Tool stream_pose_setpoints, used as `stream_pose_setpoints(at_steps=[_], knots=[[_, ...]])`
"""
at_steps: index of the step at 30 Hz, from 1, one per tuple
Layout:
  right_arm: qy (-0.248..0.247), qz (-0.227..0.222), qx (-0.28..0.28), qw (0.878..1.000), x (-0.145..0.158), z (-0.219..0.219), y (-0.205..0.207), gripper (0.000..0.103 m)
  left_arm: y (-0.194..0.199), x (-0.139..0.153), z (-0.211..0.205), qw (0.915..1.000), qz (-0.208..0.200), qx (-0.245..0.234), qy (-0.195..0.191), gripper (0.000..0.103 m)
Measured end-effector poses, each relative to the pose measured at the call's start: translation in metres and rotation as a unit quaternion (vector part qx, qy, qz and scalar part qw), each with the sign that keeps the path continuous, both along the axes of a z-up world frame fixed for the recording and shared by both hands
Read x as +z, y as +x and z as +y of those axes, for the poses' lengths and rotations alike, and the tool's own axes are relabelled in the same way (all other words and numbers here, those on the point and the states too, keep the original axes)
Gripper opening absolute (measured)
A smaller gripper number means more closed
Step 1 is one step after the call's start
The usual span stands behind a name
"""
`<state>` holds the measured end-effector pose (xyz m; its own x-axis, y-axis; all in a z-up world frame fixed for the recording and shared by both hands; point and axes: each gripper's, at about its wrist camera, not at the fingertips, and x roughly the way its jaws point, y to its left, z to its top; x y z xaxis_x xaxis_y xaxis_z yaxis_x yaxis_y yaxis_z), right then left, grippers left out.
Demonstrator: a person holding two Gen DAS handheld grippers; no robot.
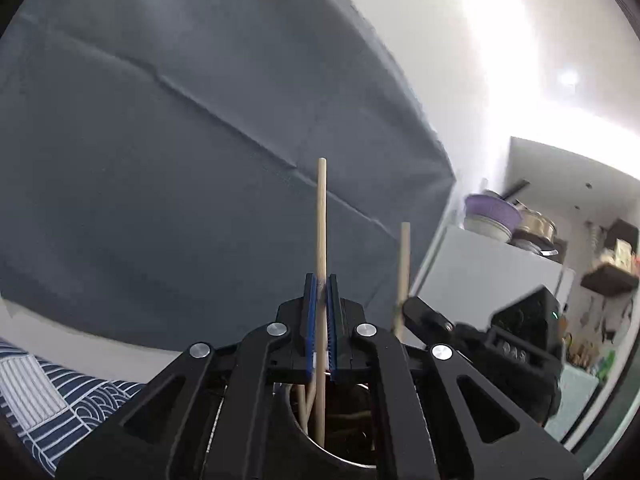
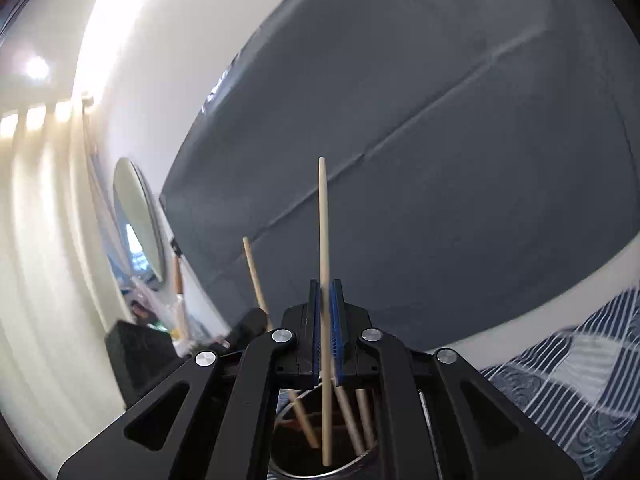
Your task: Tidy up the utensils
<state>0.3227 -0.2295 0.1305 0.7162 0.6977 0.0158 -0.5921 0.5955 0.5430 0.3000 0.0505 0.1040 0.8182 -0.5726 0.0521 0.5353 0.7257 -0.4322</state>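
Left gripper (image 1: 321,300) clamped tight on an upright chopstick (image 1: 321,216), lower end down in the metal cup (image 1: 320,446). Right gripper (image 2: 326,304) nearly closed, pinching a second chopstick (image 2: 323,220), tip inside the same metal cup (image 2: 304,470) with other sticks.

The left gripper (image 1: 321,300) has matte black linkage arms with triangular cut-outs, round silver pivot screws, and two black fingers faced with ribbed blue pads (image 1: 331,312). The right gripper (image 2: 327,304) has the same build: black arms, silver screws, blue ribbed pads (image 2: 337,320) on black fingers
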Motion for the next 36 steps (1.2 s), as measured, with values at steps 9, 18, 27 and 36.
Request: stream_pose_setpoints(at_steps=[9, 18, 27, 36], knots=[[-0.015, -0.03, -0.145, 0.989, 0.027, -0.018, -0.03, 0.094, -0.018, 0.018, 0.042, 0.9944, -0.013, 0.09, -0.053, 0.097], [-0.028, -0.03, -0.142, 0.989, 0.043, -0.03, -0.041, 0.095, -0.03, 0.045, 0.055, 0.99, 0.029, 0.131, -0.044, 0.097], [-0.08, -0.053, -0.152, 0.984, 0.095, -0.024, -0.088, 0.095, -0.076, 0.103, 0.062, 0.9785, 0.087, 0.185, -0.025, 0.097], [-0.145, -0.032, -0.155, 0.977, 0.13, -0.013, -0.131, 0.095, -0.13, 0.125, 0.074, 0.966, 0.154, 0.207, 0.002, 0.097]])
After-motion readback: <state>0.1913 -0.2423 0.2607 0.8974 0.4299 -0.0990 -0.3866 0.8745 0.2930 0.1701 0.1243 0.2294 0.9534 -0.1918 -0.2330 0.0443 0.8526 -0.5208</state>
